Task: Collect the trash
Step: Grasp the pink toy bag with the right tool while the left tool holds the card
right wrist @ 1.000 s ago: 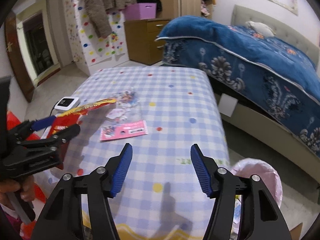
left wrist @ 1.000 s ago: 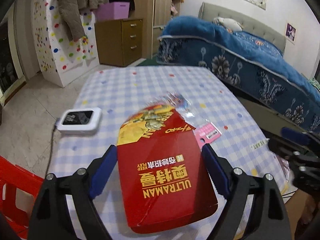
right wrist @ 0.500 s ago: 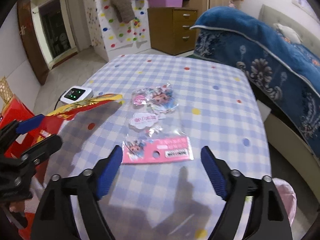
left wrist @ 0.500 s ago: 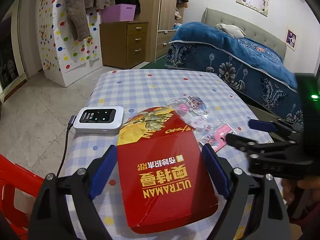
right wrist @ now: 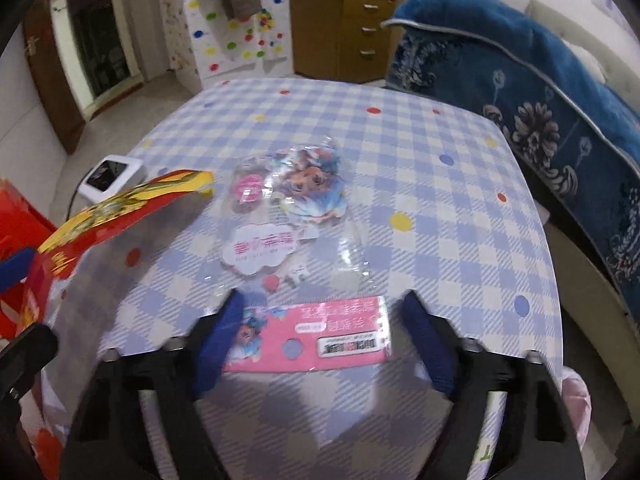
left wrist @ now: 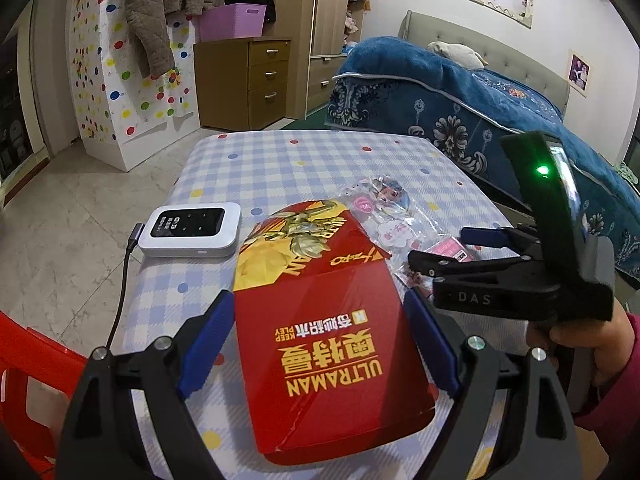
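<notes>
My left gripper (left wrist: 320, 312) is shut on a red and yellow Ultraman box (left wrist: 324, 320), held flat just above the checked table (left wrist: 280, 160); the box also shows at the left of the right wrist view (right wrist: 120, 208). A clear plastic sticker packet with a pink header card (right wrist: 308, 332) lies on the table. My right gripper (right wrist: 324, 312) is open, its blue pads either side of the pink card. It also shows in the left wrist view (left wrist: 440, 248), low over the packet (left wrist: 384, 216).
A white pocket router (left wrist: 192, 230) with a cable lies on the table's left side. A red chair (left wrist: 24, 360) stands at the left. A pink-lined bin (right wrist: 576, 396) sits beyond the table's right edge. A blue bed (left wrist: 480, 92) lies beyond.
My right gripper has moved forward and left, down to the sticker packet, so its pads now flank the pink card. My left gripper still holds the red box.
</notes>
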### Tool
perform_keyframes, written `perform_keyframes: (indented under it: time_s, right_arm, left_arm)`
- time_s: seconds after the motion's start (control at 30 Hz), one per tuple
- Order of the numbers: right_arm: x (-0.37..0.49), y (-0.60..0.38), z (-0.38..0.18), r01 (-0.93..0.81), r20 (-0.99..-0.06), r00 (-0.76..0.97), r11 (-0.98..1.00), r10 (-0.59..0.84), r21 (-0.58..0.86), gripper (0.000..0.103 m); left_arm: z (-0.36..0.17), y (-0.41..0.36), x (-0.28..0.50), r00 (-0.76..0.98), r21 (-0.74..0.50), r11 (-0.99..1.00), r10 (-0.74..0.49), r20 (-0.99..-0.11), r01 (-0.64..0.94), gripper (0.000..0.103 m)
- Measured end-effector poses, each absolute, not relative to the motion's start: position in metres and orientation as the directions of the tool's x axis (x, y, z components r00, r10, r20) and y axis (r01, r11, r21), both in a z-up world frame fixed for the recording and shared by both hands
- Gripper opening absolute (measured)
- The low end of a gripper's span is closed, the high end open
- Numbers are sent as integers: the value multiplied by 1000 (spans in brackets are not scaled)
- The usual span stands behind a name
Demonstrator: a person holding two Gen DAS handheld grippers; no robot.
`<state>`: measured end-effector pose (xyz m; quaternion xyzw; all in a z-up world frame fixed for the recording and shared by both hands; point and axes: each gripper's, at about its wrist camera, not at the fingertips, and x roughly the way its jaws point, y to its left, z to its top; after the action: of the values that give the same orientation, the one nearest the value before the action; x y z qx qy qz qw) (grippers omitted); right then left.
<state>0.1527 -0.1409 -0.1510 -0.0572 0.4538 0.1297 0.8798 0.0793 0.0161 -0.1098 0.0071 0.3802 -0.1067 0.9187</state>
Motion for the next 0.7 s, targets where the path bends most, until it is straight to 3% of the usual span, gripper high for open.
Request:
perform_keyframes:
  time_s: [0.1, 0.13, 0.23, 0.4, 0.57, 0.7]
  right_arm:
    - [146, -144, -148, -257, -808, 568, 966, 157, 7, 25]
    - [145, -148, -147, -243, -808, 569, 970, 151, 10, 0]
    - [140, -161, -144, -232, -803, 549, 965, 232, 120, 0]
    - [131, -170, -128, -241, -773, 567, 955, 285, 176, 4]
    - [147, -165, -128, -256, -784, 559, 956, 269, 146, 28]
    - [164, -153, -127, -287, -782, 569, 953, 255, 102, 36]
  left_arm:
    - [-109, 16, 77, 688, -64, 978, -185, -701, 197, 83]
    - [-108, 15, 76, 688, -63, 978, -184, -702, 197, 83]
    - [-106, 14, 73, 690, -58, 979, -180, -701, 197, 83]
    - [-102, 11, 69, 698, -44, 979, -173, -695, 199, 83]
    - [-105, 7, 73, 705, -3, 980, -145, -694, 199, 83]
    - [-117, 12, 83, 683, 2, 981, -134, -718, 195, 83]
